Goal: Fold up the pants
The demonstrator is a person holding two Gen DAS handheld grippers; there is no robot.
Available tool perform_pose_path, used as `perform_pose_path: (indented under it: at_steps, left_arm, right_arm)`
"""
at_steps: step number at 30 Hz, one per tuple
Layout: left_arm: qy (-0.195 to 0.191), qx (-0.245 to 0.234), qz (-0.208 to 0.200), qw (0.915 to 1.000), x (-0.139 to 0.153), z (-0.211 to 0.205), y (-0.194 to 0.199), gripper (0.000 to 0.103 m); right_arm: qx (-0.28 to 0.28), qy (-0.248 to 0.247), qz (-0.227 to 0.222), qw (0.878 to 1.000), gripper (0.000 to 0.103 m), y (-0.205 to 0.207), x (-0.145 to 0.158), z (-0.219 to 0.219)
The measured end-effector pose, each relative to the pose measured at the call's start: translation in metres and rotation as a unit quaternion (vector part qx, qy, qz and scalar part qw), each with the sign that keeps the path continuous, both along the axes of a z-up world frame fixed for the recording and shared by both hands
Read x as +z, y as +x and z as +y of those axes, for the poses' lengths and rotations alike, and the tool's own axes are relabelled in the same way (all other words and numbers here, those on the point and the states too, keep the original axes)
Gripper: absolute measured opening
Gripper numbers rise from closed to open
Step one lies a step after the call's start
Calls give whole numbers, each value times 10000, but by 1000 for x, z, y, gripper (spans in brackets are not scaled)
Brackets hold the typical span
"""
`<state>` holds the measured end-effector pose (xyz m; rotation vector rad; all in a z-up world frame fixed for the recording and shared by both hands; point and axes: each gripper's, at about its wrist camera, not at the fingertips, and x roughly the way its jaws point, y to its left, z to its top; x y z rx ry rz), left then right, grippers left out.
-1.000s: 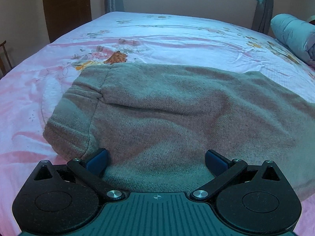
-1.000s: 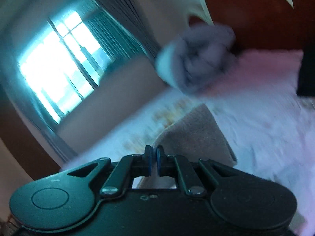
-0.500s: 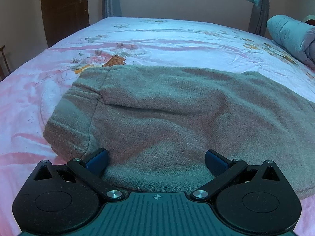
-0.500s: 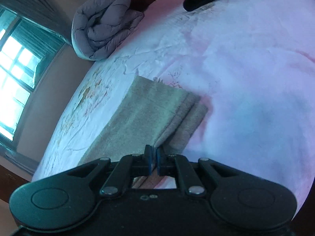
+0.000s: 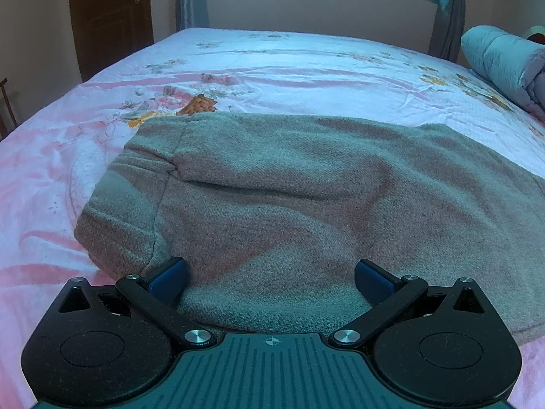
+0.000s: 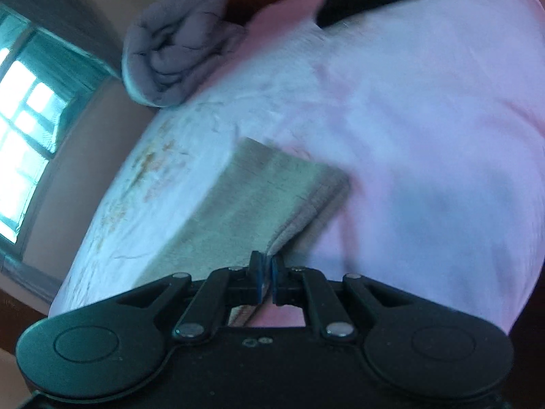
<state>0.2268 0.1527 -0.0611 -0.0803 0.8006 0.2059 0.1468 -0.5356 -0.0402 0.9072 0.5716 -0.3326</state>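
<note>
1. While the pants [image 5: 306, 204] are lying flat across the bed [image 5: 272, 68], their long axis is running left to right.
2. The right hand-held gripper [image 6: 267, 272] is pinching their edge, nearer the leg end.
3. The left hand-held gripper [image 5: 270, 279] is hovering spread over the waist end.

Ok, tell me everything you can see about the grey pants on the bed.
The pants are grey-brown, woolly-looking knit, lying mostly flat on the floral pink bedsheet, with a seamed band at one end. The left gripper stands open over their near edge. The right gripper is shut on a fold of them; from there the cloth looks doubled into layers.
</note>
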Motion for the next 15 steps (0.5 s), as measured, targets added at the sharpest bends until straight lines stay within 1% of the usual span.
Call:
perform_pose_path:
  at_steps: [3, 5, 6, 7, 8, 9, 10, 11, 12, 13, 15]
  left_arm:
    - [-48, -182, 151, 9997, 5, 4, 2, 103]
    - [-63, -295, 203, 9993, 6, 6, 2, 103]
    - [-67, -316, 205, 9993, 6, 7, 2, 103]
    - [-59, -320, 210, 9992, 5, 6, 2, 103]
    - [-49, -317, 220, 9992, 6, 6, 3, 103]
    - [-50, -310, 231, 9992, 6, 6, 3, 103]
    - [-56, -310, 233, 9992, 6, 6, 3, 103]
    - [-56, -312, 222, 9992, 6, 6, 2, 103]
    - [-52, -315, 208, 9993, 5, 6, 2, 103]
    - [-42, -316, 191, 9993, 5, 5, 2, 103]
    - [-21, -301, 171, 9994, 4, 5, 2, 103]
  right_arm:
    - [-86, 51, -206, 9997, 0, -8, 1, 2]
    - [-44, 41, -298, 9995, 0, -6, 4, 1]
    - [-4, -7, -213, 9998, 0, -2, 1, 0]
    - [42, 29, -10, 10000, 0, 4, -6, -3]
    - [86, 154, 56, 9998, 0, 7, -13, -6]
    - [106, 245, -10, 9996, 2, 6, -14, -9]
    - [84, 278, -124, 9995, 8, 2, -12, -11]
    - [-50, 238, -312, 9992, 25, -7, -6, -12]
    - [-216, 193, -480, 9984, 31, -16, -3, -14]
    - [-378, 219, -602, 9972, 31, -25, -2, -18]
    - [-579, 500, -686, 9947, 28, -32, -7, -30]
